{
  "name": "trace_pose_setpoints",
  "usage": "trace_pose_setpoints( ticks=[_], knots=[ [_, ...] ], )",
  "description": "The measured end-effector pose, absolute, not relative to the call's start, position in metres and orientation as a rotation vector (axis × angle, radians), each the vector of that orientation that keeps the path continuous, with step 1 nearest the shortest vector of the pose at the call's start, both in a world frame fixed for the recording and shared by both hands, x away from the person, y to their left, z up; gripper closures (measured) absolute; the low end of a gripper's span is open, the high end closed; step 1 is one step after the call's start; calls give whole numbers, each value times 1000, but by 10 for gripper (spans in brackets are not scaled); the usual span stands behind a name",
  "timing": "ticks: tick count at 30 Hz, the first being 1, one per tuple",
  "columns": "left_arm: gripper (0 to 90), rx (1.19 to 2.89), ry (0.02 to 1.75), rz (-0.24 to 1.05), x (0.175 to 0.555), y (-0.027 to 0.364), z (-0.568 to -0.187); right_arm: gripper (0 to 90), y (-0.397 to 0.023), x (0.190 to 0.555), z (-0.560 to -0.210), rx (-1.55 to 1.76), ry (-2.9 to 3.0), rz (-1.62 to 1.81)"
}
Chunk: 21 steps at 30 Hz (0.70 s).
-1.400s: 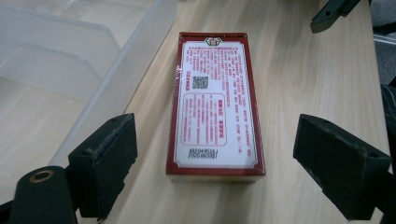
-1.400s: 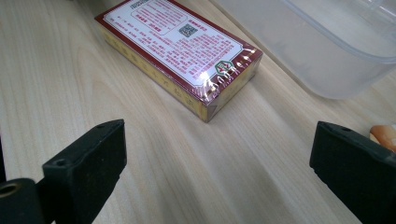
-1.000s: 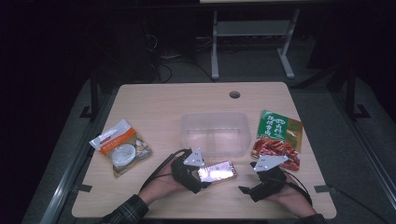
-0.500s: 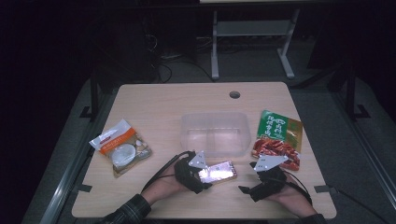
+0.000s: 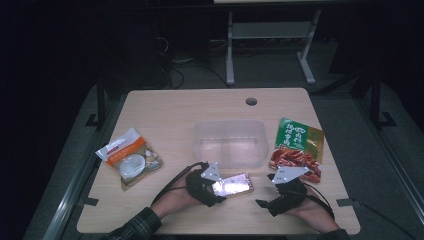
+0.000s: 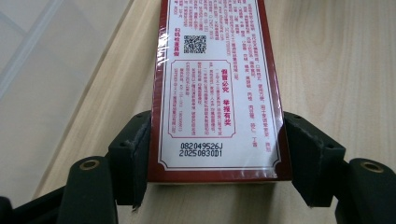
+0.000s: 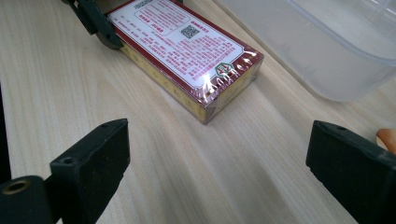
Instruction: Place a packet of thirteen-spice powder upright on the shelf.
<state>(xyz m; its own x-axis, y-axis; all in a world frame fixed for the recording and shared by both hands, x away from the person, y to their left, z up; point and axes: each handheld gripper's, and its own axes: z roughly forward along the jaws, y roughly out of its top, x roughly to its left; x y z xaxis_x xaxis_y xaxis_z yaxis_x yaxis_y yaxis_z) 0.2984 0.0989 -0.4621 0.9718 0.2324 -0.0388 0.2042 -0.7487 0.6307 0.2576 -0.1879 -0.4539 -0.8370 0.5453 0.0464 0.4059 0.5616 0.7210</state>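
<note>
Left gripper [image 6: 217,140] fingers have just been closing, now pinching the near end of the red box [image 6: 217,88], which is lying flat on the worktop [image 5: 165,110] beside the clear tub [image 5: 230,142]. Seat the grip squarely before lifting. Right gripper [image 7: 217,154] is idling, fingers apart.

A see-through plastic tub [image 5: 229,143] sits in the middle of the wooden table [image 5: 165,107]. At 9 o'clock from it lies a white and orange snack bag [image 5: 129,157]. At 3 o'clock, just beside it, lies a green and red food packet [image 5: 298,148]. A small round hole [image 5: 251,101] is at 12 o'clock.
</note>
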Motion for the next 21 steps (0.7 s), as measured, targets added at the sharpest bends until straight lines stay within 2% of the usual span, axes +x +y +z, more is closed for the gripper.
trace_pose_setpoints(
  ticks=[8,10,18,19,20,21],
  knots=[
    [317,2424,250,14,297,106,-455,75,-189,257,-451,802,2612,1150],
    [317,2415,236,10,296,109,-452,136,-190,257,-449,814,2614,1168],
    [317,2394,196,-2,293,125,-442,210,-188,255,-440,792,2616,1234],
    [317,2394,192,-1,293,127,-441,263,-186,256,-437,784,2612,1259],
    [317,2392,198,-3,292,128,-441,263,-186,256,-437,784,2612,1259],
    [317,2399,196,-6,292,131,-442,331,-183,257,-432,782,2601,1264]
  ],
)
